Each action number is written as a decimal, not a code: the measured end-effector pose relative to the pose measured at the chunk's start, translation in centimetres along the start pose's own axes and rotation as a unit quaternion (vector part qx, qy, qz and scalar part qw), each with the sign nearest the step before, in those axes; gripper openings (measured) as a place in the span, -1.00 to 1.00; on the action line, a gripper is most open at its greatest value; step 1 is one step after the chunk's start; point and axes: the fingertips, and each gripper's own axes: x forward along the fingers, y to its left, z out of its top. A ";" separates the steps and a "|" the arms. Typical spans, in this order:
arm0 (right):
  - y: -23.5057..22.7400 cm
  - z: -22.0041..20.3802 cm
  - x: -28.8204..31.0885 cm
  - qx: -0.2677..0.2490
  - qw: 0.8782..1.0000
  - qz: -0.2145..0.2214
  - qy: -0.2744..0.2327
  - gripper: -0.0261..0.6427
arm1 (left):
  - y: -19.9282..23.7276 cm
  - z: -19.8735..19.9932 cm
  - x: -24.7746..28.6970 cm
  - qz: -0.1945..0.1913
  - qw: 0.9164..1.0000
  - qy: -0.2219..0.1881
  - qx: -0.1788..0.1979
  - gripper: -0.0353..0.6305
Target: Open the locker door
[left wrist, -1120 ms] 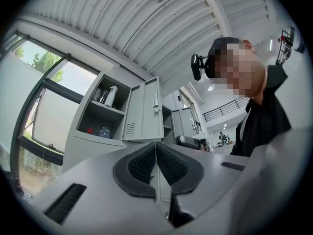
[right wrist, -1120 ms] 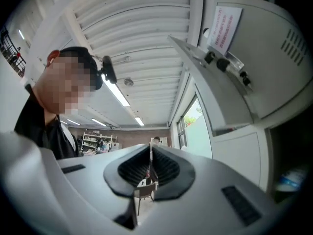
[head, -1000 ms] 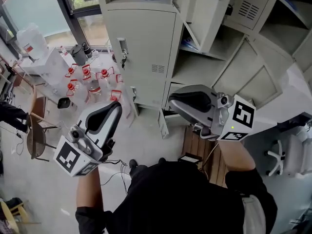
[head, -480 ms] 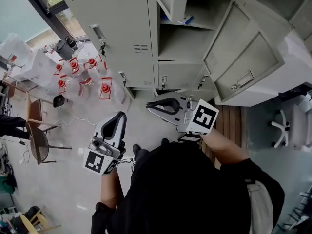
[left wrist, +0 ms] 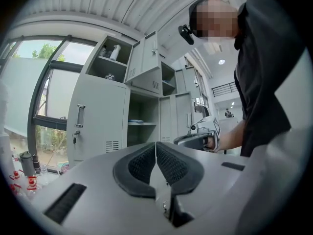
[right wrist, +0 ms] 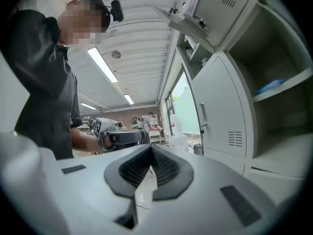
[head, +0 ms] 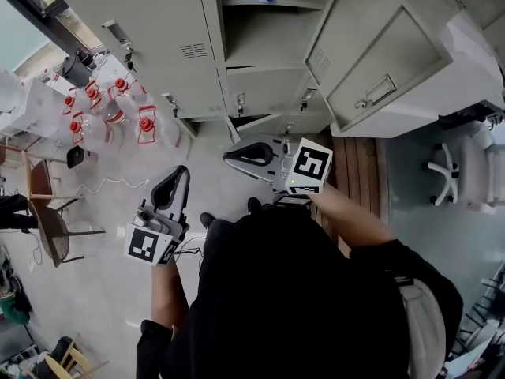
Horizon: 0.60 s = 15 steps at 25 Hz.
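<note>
A closed locker door (head: pixel 150 46) with an upright handle (head: pixel 117 31) near its left edge is seen at the upper left of the head view. The compartment (head: pixel 260 42) just beside it on the right and further doors (head: pixel 379 77) beyond are standing open. Which door is meant cannot be settled: the scene is matched equally by a closed door awaiting a pull and by a neighbouring one already swung out. Both tools are held low by the person's body, well apart from the lockers. The left tool (head: pixel 181 172) and the right tool (head: pixel 229 158) are each pressed together with nothing between the pads. Should the closed door be worked, it is judged that the handle must be pinched squarely and drawn along the door's arc, away from its hinged side. In either case the red-capped bottles (head: pixel 102 113) on the floor and the projecting door edges are best kept clear of.
</note>
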 end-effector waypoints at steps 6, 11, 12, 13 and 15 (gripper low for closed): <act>0.5 0.6 -0.5 -0.004 1.000 -0.005 -0.017 -0.89 | -1.0 0.2 0.6 -0.031 0.999 0.006 0.006 -0.84; 0.3 0.4 -1.0 0.002 1.000 -0.011 -0.017 -0.89 | -1.8 -0.1 1.0 -0.043 0.999 0.016 0.000 -0.84; 0.3 0.3 -1.1 0.003 1.000 -0.010 -0.015 -0.89 | -2.0 -0.2 1.1 -0.046 0.999 0.018 -0.002 -0.84; 0.3 0.2 -1.2 0.004 1.000 -0.010 -0.014 -0.89 | -2.1 -0.4 1.2 -0.048 0.999 0.022 -0.002 -0.84; 0.3 0.0 -1.4 0.006 1.000 -0.010 -0.012 -0.89 | -2.4 -0.6 1.5 -0.053 0.998 0.030 -0.002 -0.84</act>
